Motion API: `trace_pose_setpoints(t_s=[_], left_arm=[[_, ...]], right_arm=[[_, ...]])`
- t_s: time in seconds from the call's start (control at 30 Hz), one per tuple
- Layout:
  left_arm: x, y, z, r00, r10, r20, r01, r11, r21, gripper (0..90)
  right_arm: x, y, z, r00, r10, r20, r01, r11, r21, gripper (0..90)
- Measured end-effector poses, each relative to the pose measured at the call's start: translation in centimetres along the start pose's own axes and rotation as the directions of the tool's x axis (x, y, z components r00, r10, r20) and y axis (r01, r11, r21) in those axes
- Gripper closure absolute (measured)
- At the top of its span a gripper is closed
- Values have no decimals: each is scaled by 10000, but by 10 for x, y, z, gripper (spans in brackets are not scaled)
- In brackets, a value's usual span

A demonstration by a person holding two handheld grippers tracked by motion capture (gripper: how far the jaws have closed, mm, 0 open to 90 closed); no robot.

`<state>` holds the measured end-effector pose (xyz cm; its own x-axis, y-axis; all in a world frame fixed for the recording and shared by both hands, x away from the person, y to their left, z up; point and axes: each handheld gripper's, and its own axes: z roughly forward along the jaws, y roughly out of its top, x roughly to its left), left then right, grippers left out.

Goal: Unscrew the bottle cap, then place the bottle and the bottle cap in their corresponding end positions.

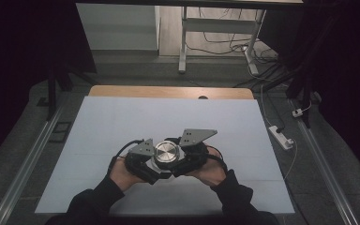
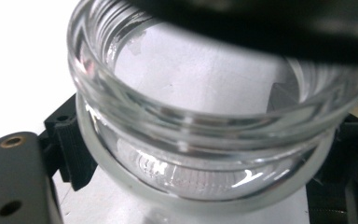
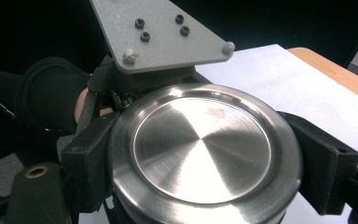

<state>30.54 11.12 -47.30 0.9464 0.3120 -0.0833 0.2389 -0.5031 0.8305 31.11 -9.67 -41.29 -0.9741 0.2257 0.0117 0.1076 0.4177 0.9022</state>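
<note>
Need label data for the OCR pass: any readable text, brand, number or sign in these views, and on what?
None readable.
Metal lid: plain brushed steel with no print.
Glass jar: clear glass, only screw threads and ridges, no lettering that can be made out.
Grey plate on the left gripper: screws only, no marking.
White table cover: blank.
Power strip on the floor: too small to read.

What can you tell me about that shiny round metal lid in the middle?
The metal lid is a round disc of brushed, silvery steel with a raised rim around a flat, slightly sunken centre that glints in the light. It lies face up, roughly level, above the white table, near the person's edge. The right gripper is shut on it, one black jaw pressing each side of its edge. It sits over the mouth of a clear glass jar, which the left gripper holds.
</note>
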Motion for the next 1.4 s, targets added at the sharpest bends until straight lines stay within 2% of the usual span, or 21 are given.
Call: trace_pose_setpoints(t_s=[0.3, 0.4, 0.67, 0.83, 0.9, 1.13, 1.33, 1.4], left_arm=[[10, -3, -6, 9979, -309, -571, 300, 9994, -164, 153], [12, -3, -7, 9972, -391, -638, 379, 9991, -205, 153], [23, -3, -6, 9927, -681, -991, 645, 9972, -385, 153], [28, -1, -5, 9904, -701, -1194, 656, 9970, -419, 153], [30, -2, -5, 9903, -737, -1178, 686, 9965, -468, 153], [37, 1, -9, 9853, -787, -1517, 698, 9955, -634, 153], [43, 8, -7, 9850, -734, -1562, 614, 9949, -805, 153], [45, 10, -3, 9849, -646, -1607, 535, 9960, -722, 153]], right_arm=[[0, -1, -9, 9998, -15, 215, 18, 9999, -140, 183], [1, 0, -11, 9996, 19, 277, -13, 9998, -194, 183], [10, -4, -14, 9995, 6, 317, -1, 9999, -162, 182], [14, -4, -17, 9994, 5, 348, 6, 9995, -324, 182], [16, -4, -17, 9995, 23, 327, -12, 9995, -328, 182], [21, -11, -18, 9995, 52, 326, -42, 9995, -298, 182], [24, -15, -19, 9994, 95, 320, -84, 9994, -334, 182], [26, -19, -19, 9994, 66, 347, -54, 9994, -338, 183]])
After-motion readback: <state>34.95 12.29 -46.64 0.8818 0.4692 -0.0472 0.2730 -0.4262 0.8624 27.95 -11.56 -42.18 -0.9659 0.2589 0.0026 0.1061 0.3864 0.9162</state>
